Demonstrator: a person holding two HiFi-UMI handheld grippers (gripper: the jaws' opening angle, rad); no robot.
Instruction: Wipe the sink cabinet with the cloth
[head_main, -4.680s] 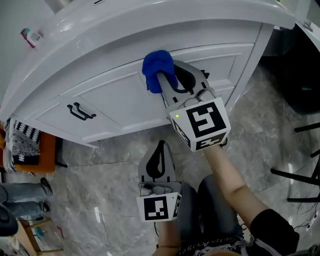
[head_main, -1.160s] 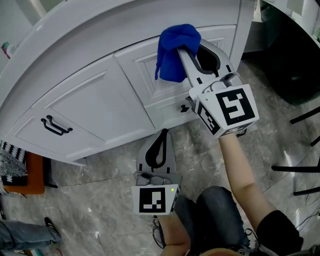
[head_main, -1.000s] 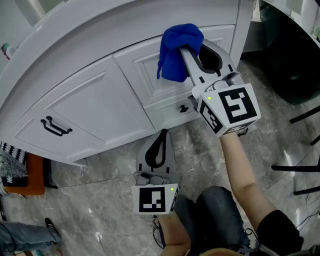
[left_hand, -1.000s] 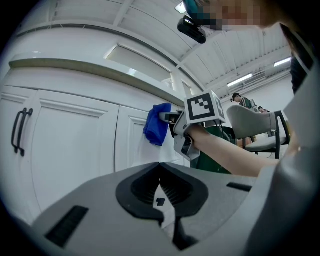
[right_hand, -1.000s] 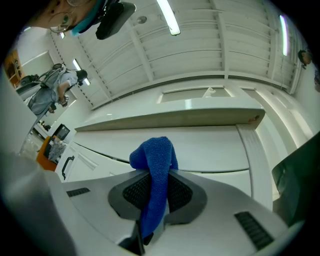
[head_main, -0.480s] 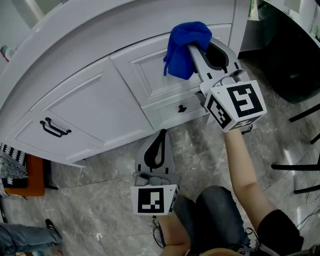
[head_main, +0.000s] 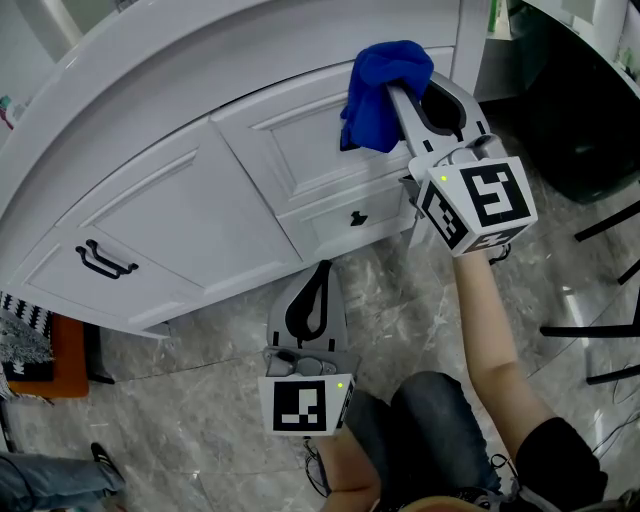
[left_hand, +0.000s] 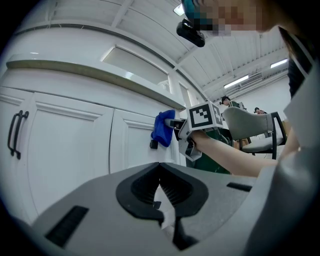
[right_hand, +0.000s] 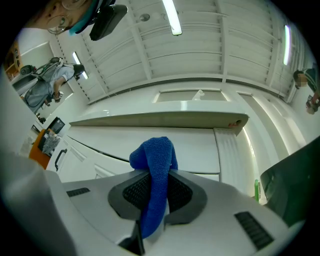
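Cloth (head_main: 383, 82) is pinched in the right gripper (head_main: 402, 95) and held against the right-hand door of the sink cabinet (head_main: 190, 200); the left gripper (head_main: 320, 272) is held low, jaws pressed together on nothing.

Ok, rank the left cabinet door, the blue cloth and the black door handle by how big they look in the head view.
1. left cabinet door, by far the largest.
2. blue cloth, mid-sized.
3. black door handle, smallest.
The cloth is held out in front of the cabinet, so nearness may enlarge it slightly.

Bright blue cloth (head_main: 385, 80), white sink cabinet (head_main: 200, 200) with black handle (head_main: 103, 262), grey marbled floor (head_main: 200, 420).
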